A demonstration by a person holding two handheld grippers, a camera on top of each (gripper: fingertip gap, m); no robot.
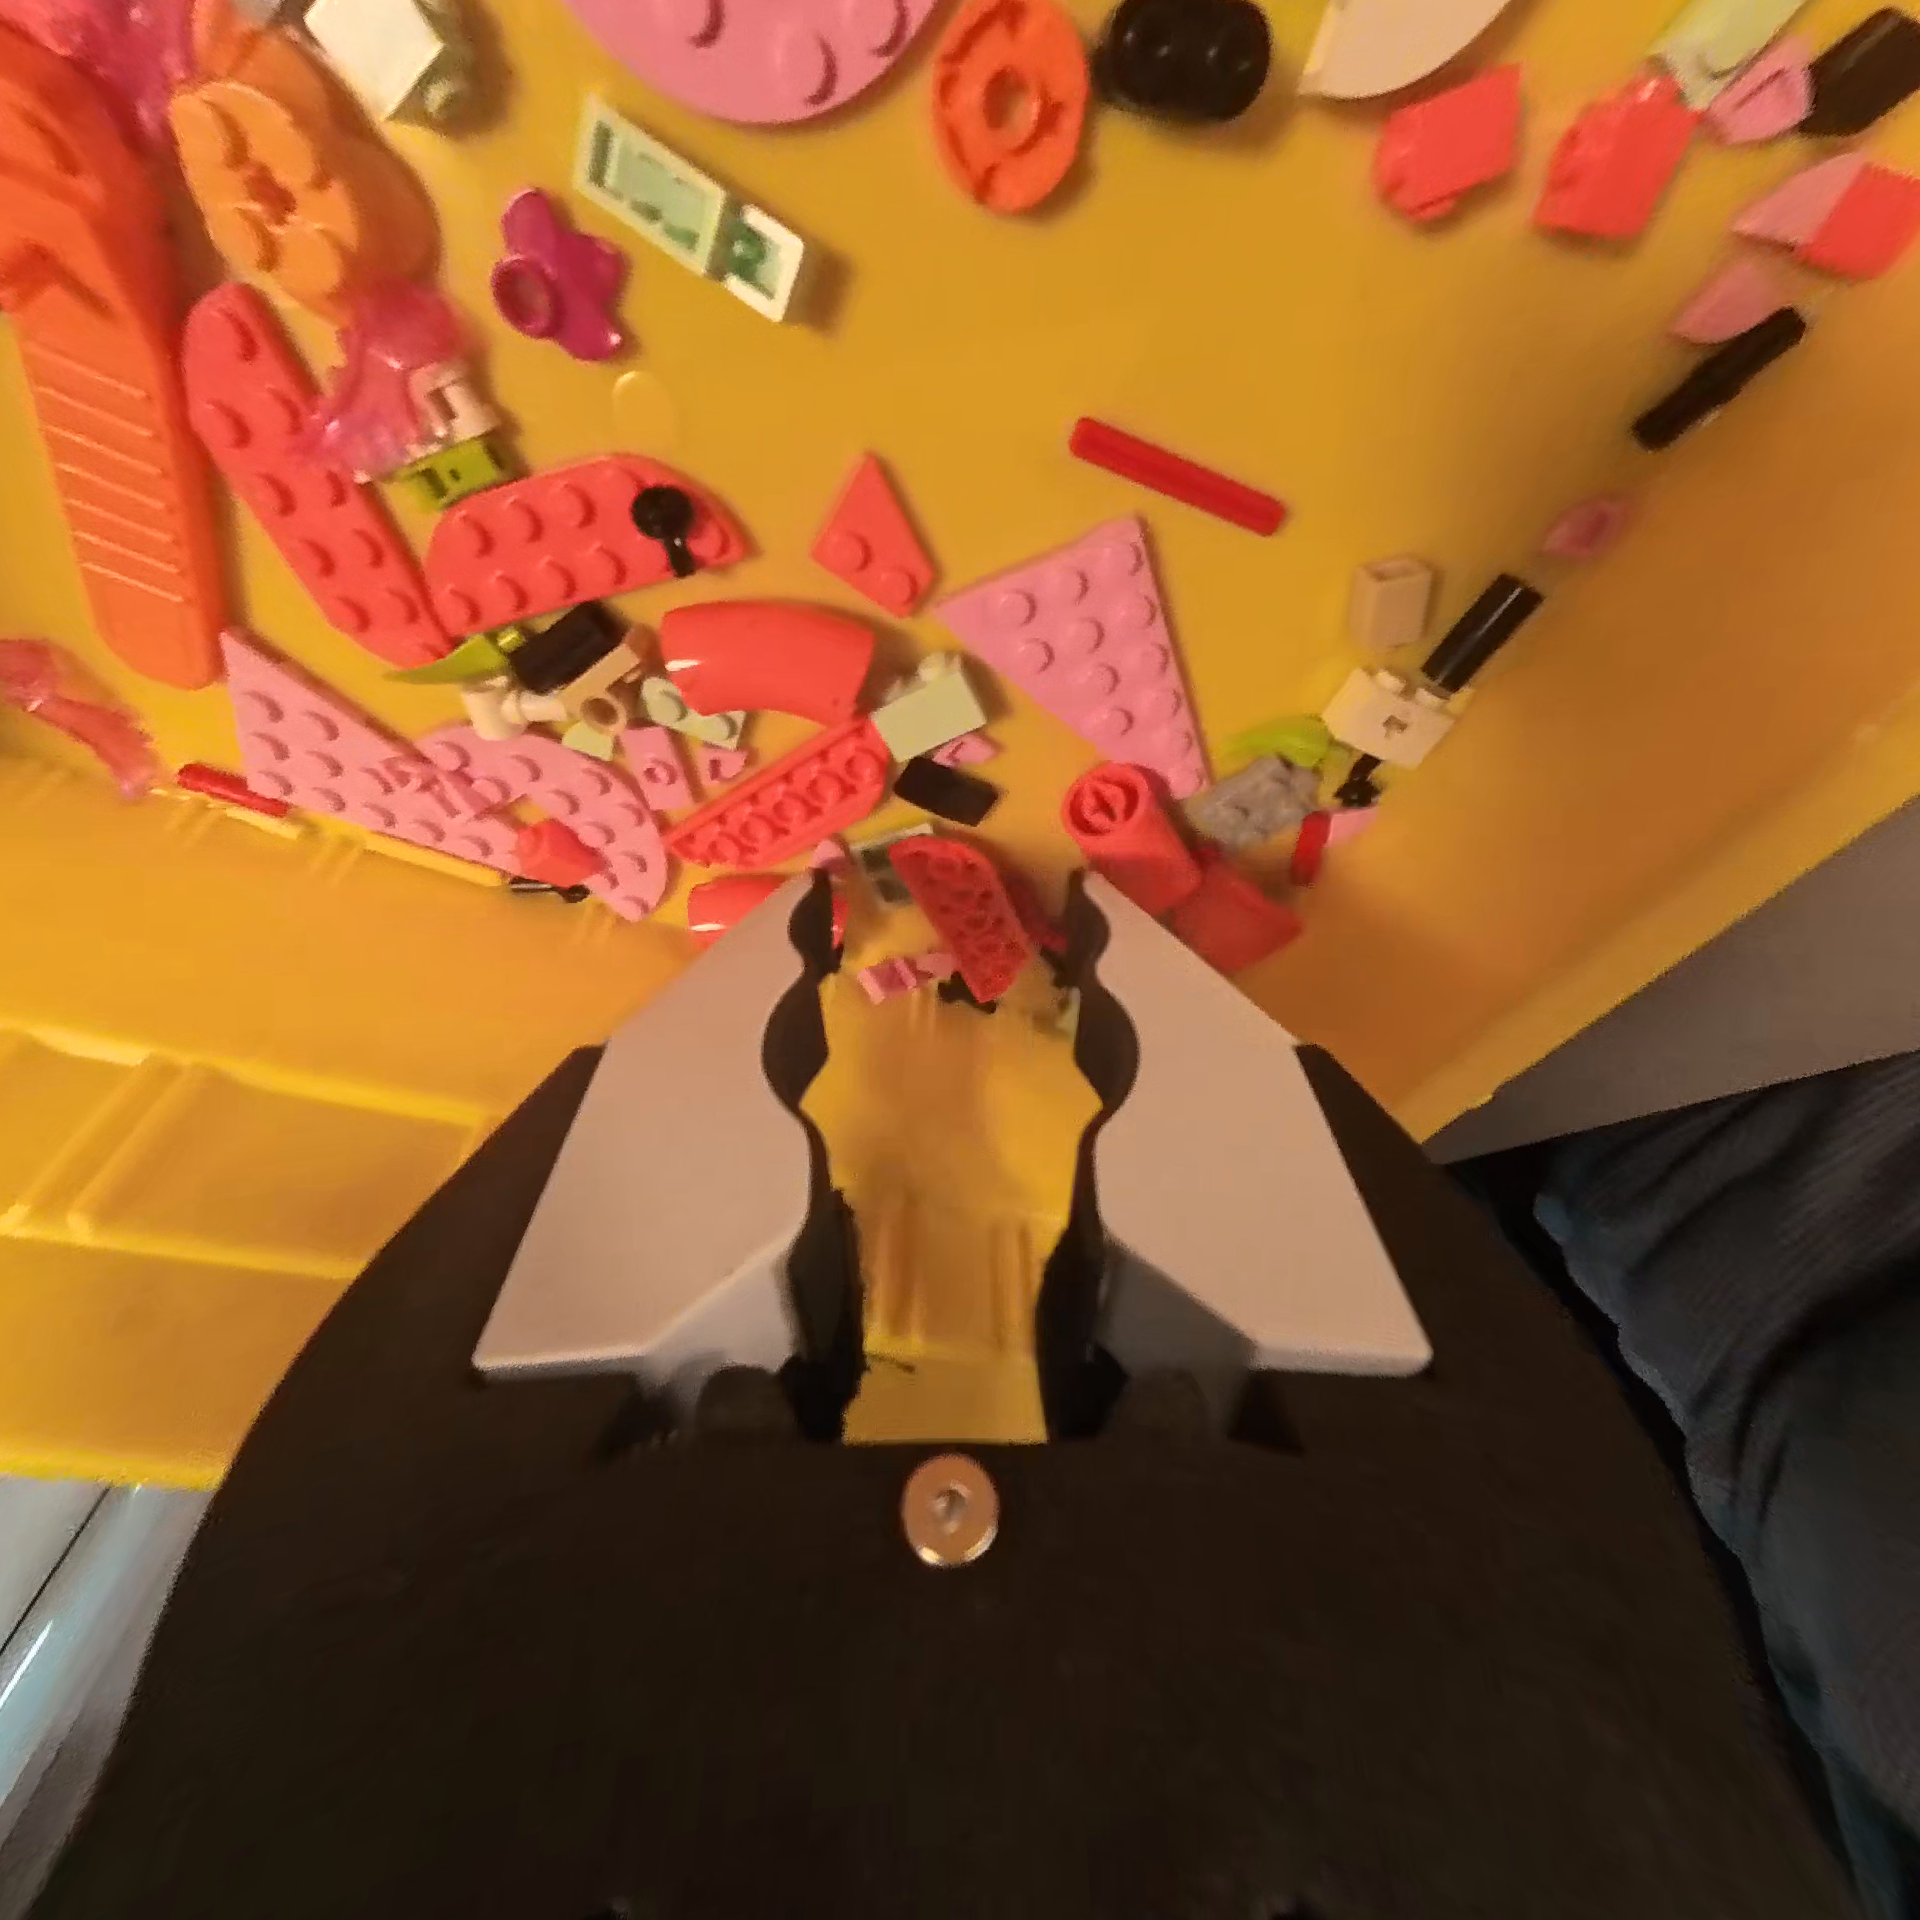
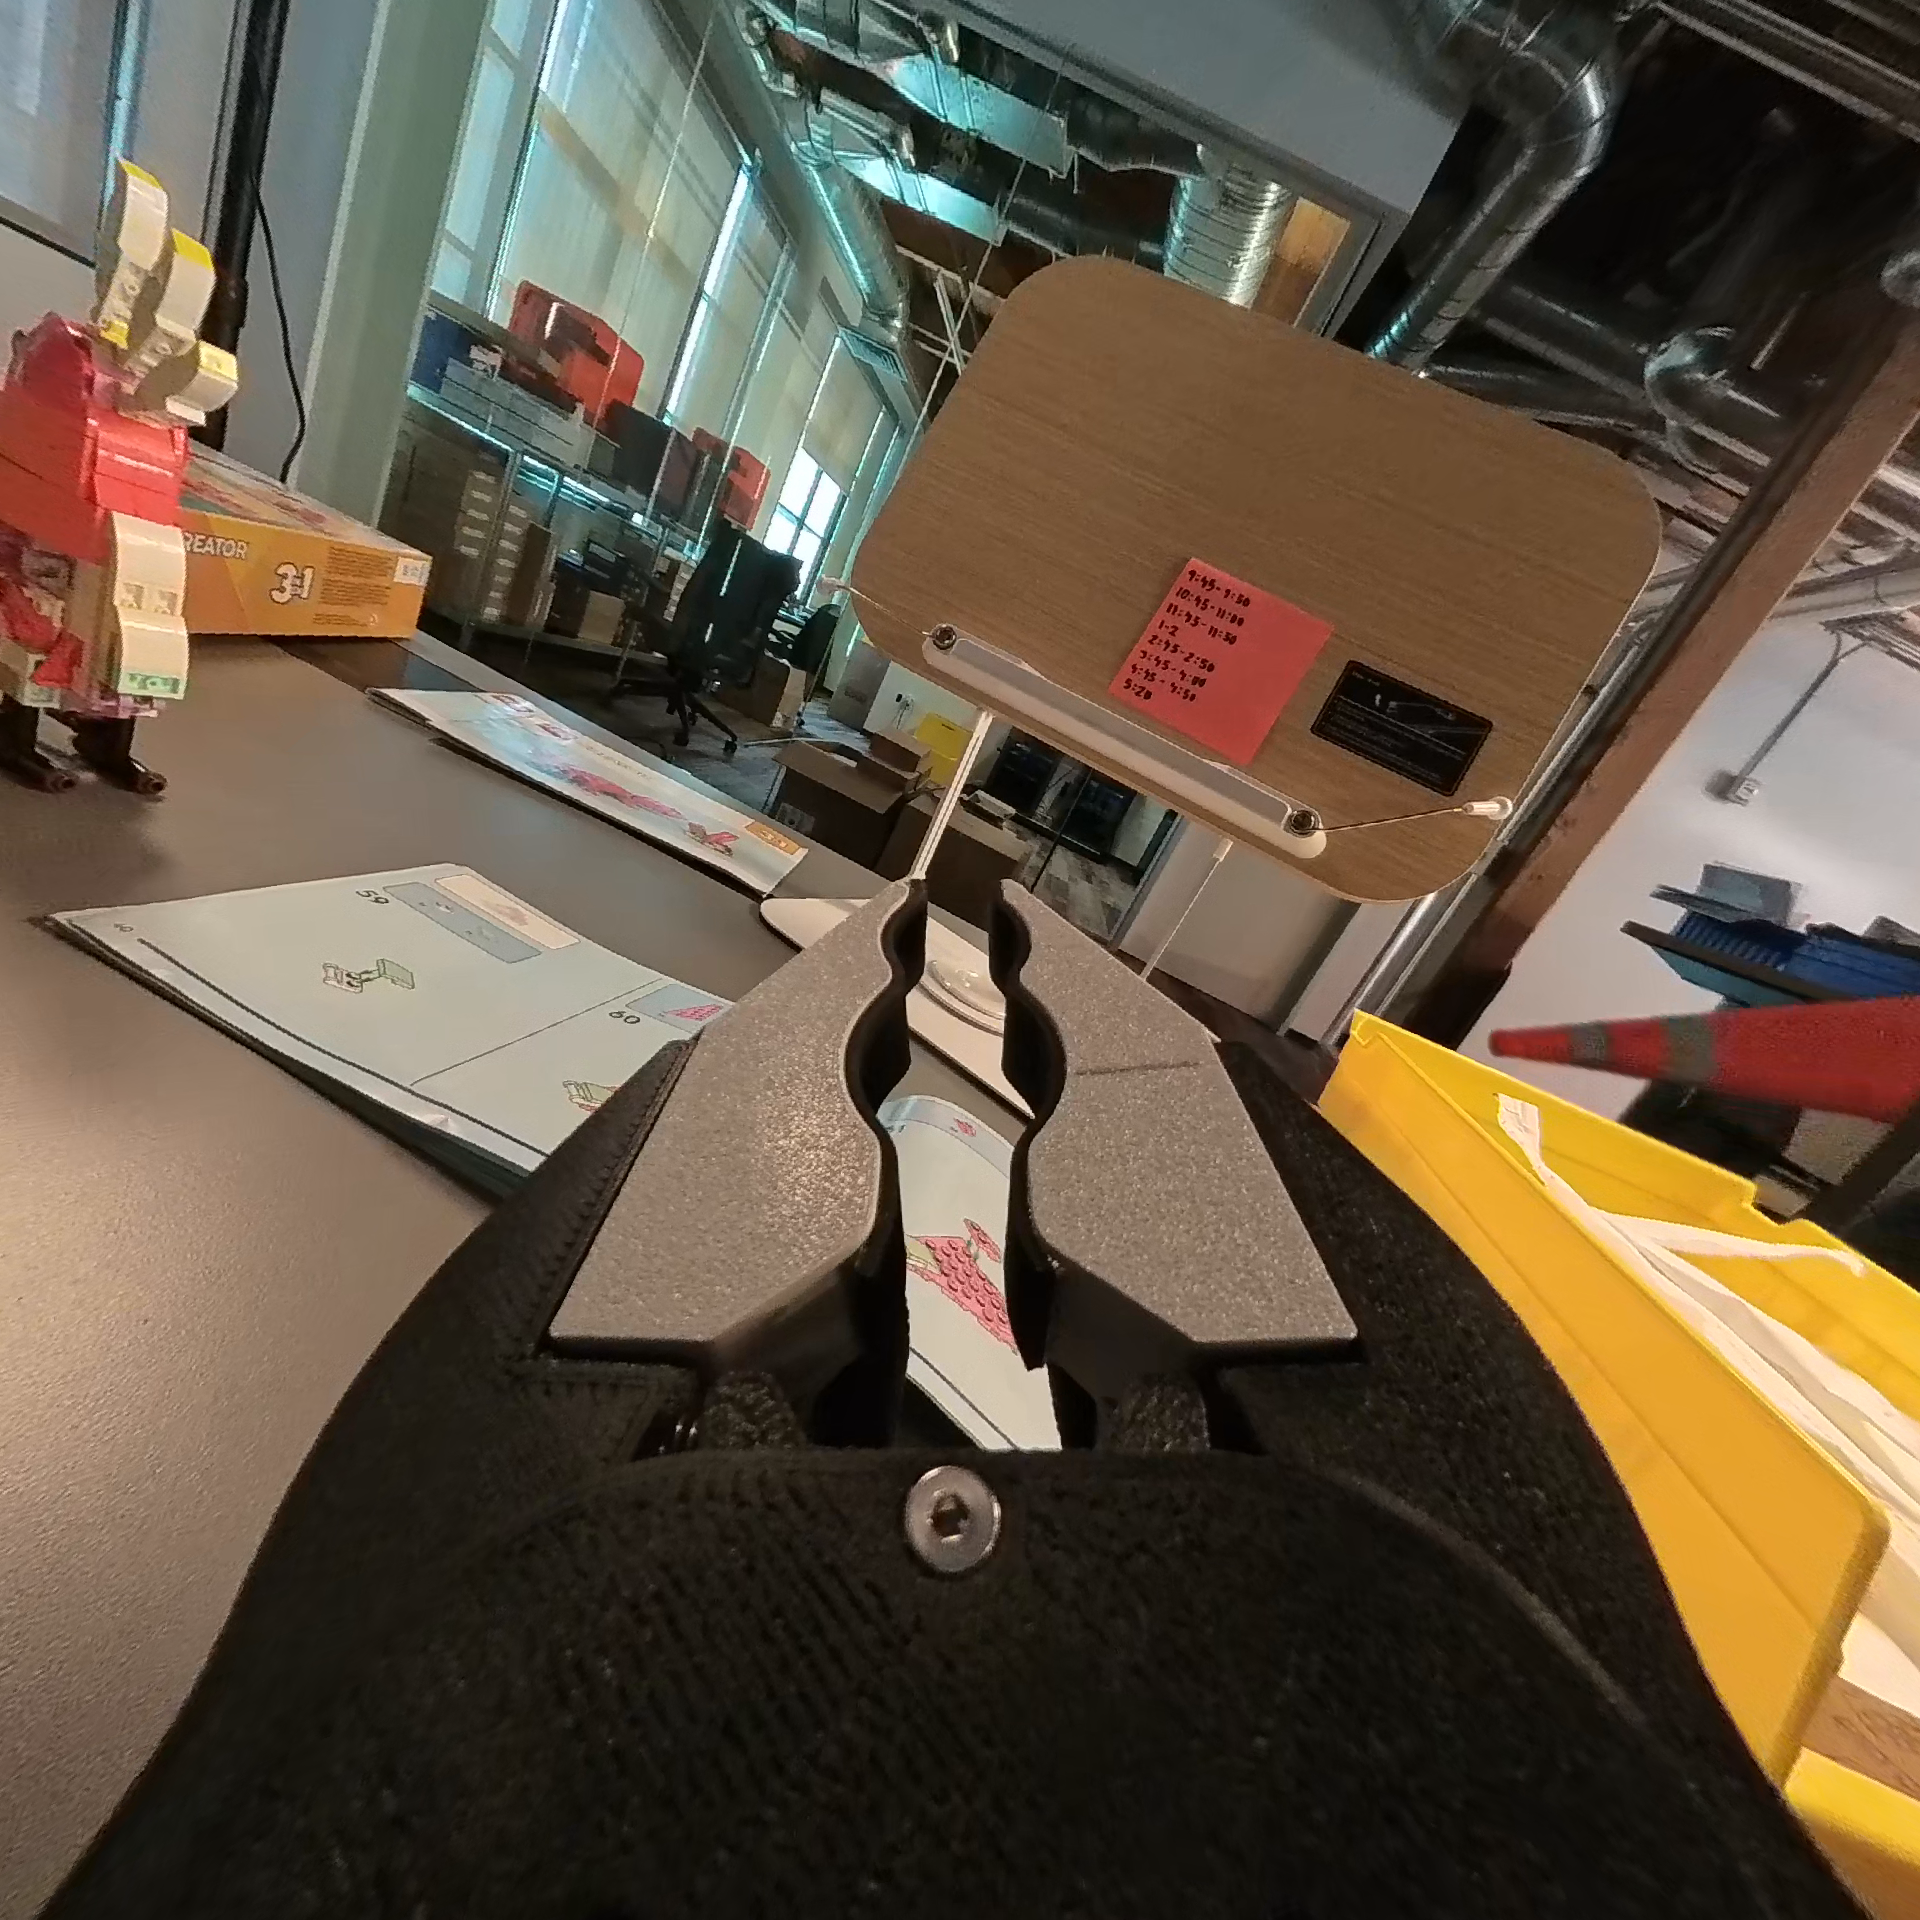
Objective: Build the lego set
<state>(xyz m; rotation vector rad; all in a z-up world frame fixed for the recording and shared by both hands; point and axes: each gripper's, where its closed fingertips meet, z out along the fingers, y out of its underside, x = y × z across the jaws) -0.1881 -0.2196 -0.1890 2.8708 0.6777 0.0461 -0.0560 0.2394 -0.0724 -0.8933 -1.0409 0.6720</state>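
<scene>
Left gripper (image 1: 951, 896) is held over the yellow bin (image 1: 1039, 364), down by the bin's near edge, with the jaws spread wide. A red plate (image 1: 961, 920) is seen tilted between the 2 fingertips, nearer the right one. No squeeze is visible, though the picture is blurred, so it's counted as sitting between the tips, not gripped. A small pink bit (image 1: 894, 977) lies just beside it, and a red cylinder (image 1: 1127, 831) is just outside the right finger. The rest of the bin floor is littered with pink, red and black bricks.

Right gripper (image 2: 958, 904) is held low over the table (image 2: 208, 1299), above an open booklet (image 2: 364, 997). Its jaws are set to a narrow gap and nothing is held. A brick model (image 2: 83, 540) stands toward the table's far left.
</scene>
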